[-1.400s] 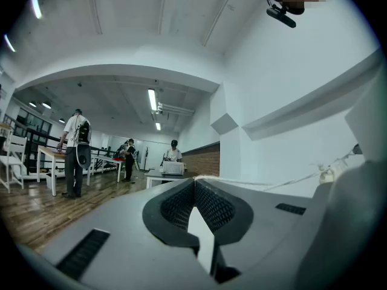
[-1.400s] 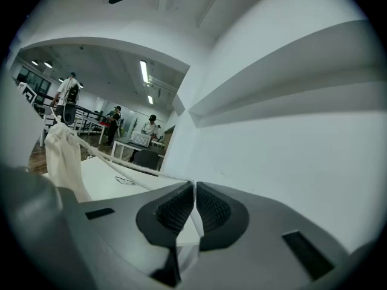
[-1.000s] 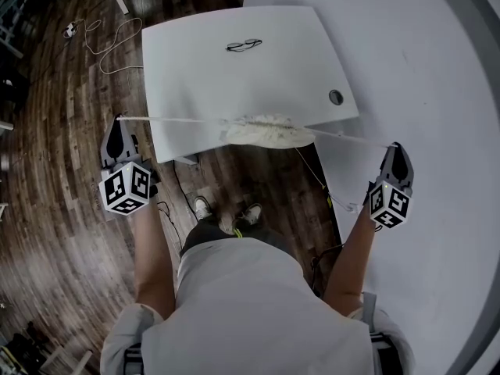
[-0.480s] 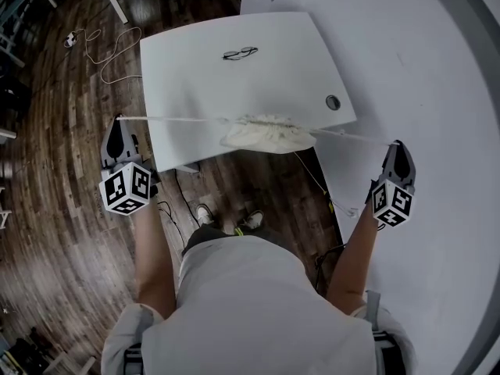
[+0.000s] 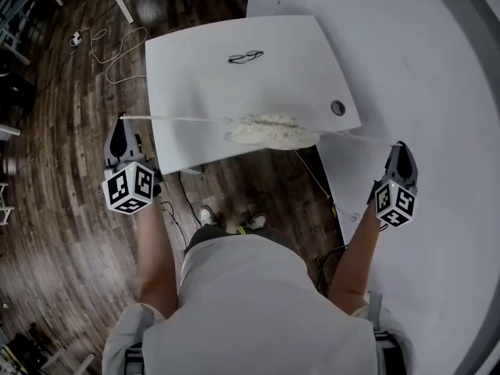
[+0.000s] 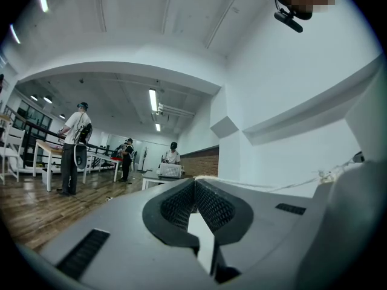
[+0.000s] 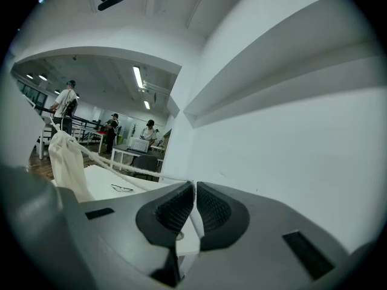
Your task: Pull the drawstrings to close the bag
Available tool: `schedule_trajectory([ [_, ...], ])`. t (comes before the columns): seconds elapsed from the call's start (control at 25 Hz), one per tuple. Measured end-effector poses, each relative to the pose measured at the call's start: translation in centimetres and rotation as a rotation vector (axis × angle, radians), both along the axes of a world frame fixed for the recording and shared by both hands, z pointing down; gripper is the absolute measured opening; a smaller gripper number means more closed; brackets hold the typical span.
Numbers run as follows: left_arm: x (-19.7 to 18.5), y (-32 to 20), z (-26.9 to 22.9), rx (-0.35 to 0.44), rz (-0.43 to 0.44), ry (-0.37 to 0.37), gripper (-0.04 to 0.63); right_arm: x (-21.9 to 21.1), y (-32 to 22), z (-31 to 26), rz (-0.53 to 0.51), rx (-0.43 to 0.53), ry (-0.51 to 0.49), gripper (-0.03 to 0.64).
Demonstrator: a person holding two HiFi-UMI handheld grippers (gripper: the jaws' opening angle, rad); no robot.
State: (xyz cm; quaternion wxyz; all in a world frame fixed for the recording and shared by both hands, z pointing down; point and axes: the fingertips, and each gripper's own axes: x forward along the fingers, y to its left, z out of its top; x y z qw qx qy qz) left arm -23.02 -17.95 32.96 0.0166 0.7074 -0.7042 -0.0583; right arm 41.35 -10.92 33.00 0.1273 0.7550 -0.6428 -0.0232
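A cream drawstring bag [image 5: 271, 130] hangs gathered over the near edge of the white table [image 5: 234, 92], held up by its taut cords. My left gripper [image 5: 119, 120] is shut on the left drawstring [image 5: 176, 119], well off the table's left side. Out past the table's right corner, my right gripper [image 5: 399, 146] is shut on the right drawstring [image 5: 355, 137]. In the right gripper view the cord [image 7: 115, 169] runs from the closed jaws [image 7: 193, 188] to the hanging bag [image 7: 68, 162]. The left gripper view shows the jaws [image 6: 195, 183] pressed together with the string [image 6: 272, 185] leading off rightward.
A pair of glasses [image 5: 245, 56] lies on the far part of the table, and a round cable hole [image 5: 337, 108] sits near its right corner. A white wall [image 5: 422, 69] fills the right side. Wooden floor with a cable [image 5: 109, 45] lies at left. Several people stand far off in the room [image 6: 72, 150].
Both grippers have drawn slightly further apart, keeping the cords taut. The bag's mouth has bunched tighter and the bag hangs slightly higher against the table's edge.
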Motion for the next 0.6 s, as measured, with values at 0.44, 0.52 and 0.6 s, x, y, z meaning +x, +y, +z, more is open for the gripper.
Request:
schedule_trajectory([
  [0.44, -1.2, -0.8, -0.4, 0.01, -0.005, 0.006, 0.017, -0.9, -1.4, -0.6, -0.002, -0.004, 0.002, 0.043],
  [0.52, -1.3, -0.7, -0.5, 0.014, -0.006, 0.009, 0.017, -1.0, -1.5, -0.8, -0.006, 0.001, 0.002, 0.043],
  [0.6, -1.6, -0.6, -0.6, 0.017, -0.008, 0.014, 0.017, -1.1, -1.7, -1.2, -0.01, 0.008, 0.004, 0.043],
])
